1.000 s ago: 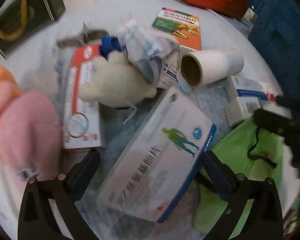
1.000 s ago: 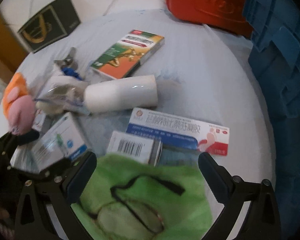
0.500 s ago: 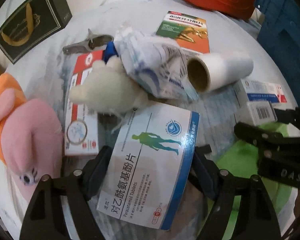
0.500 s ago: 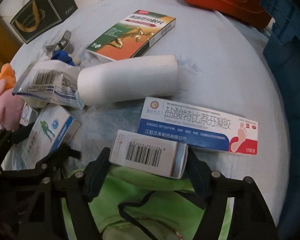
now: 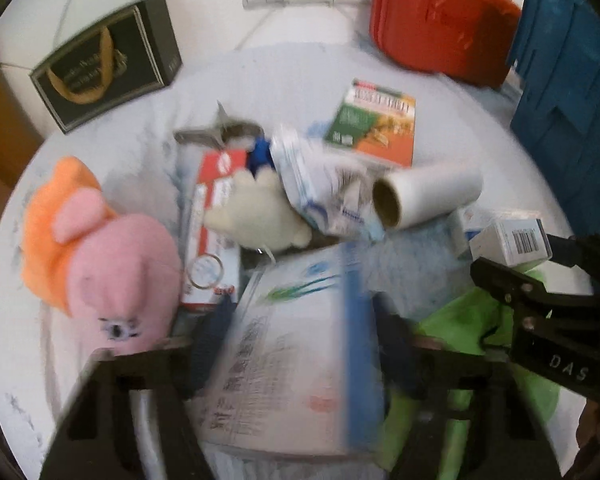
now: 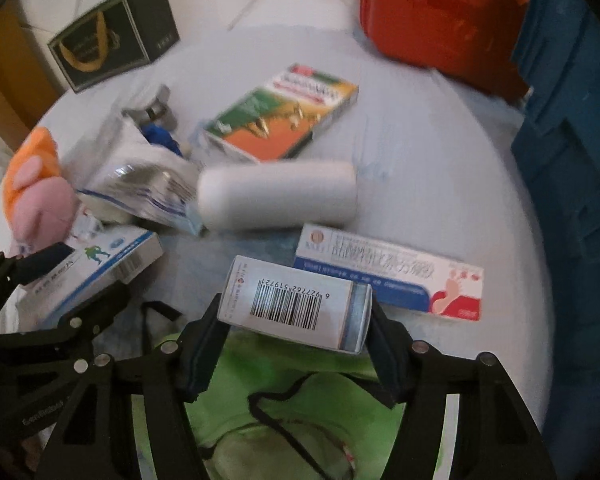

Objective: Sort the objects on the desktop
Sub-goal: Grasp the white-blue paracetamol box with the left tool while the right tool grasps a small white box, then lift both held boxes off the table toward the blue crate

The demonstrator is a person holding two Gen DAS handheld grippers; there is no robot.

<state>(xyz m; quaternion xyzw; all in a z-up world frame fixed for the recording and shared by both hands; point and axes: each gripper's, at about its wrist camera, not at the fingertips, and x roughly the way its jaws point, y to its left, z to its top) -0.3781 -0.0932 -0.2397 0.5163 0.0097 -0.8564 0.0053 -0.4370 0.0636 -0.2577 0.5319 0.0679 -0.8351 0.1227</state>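
My left gripper [image 5: 300,344] is shut on a white and blue paracetamol box [image 5: 300,360] and holds it tilted up off the round table; it also shows in the right wrist view [image 6: 96,272]. My right gripper [image 6: 296,340] is shut on a small white barcode box [image 6: 296,300], lifted above a green pouch [image 6: 284,420]; this box also shows in the left wrist view [image 5: 512,240]. On the table lie a long blue and white foot cream box [image 6: 388,272], a white roll [image 6: 280,196], a green and orange box [image 6: 284,116] and a crumpled packet [image 6: 148,184].
A pink and orange plush [image 5: 100,256], a cream plush [image 5: 256,212], a red and white box [image 5: 212,232] and a metal clip [image 5: 216,132] lie at the left. A black box [image 5: 104,64], a red case [image 5: 440,20] and a blue crate [image 5: 572,112] stand behind.
Both grippers closed on their boxes and lifted them. The left tipped the paracetamol box up toward the camera; the right raised the barcode box off the green pouch.
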